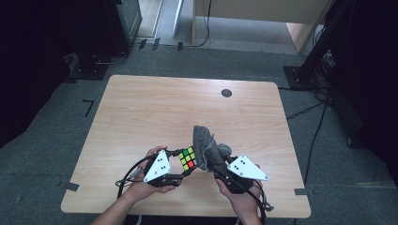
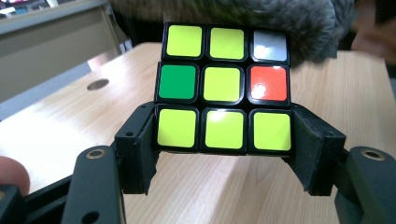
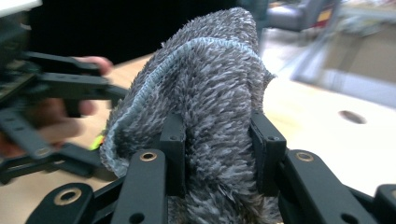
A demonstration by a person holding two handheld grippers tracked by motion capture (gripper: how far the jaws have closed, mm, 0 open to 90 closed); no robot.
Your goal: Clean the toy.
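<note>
Between the black jaws, the cube [image 2: 224, 88] shows 6 yellow-green squares, 1 green, 1 orange-red and 1 grey-white, all set in a black grid. The cloth [image 3: 210, 107] between the other black jaws is fuzzy grey with a paler stitched edge. Below them, the tabletop [image 1: 141, 112] is light wood grain.

bare tabletop [image 1: 155, 108] ahead, cloth [image 1: 206, 147] crowding cube [image 1: 187, 157]

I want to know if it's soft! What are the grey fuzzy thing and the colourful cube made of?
The grey cloth looks like soft fluffy towel fabric, maybe microfibre: it has shaggy little fibres and a stitched edge, and it bunches up where the right claw squeezes it. The cube looks like hard plastic: a black frame with smooth, shiny coloured squares that catch the light. The left claw holds it.
</note>
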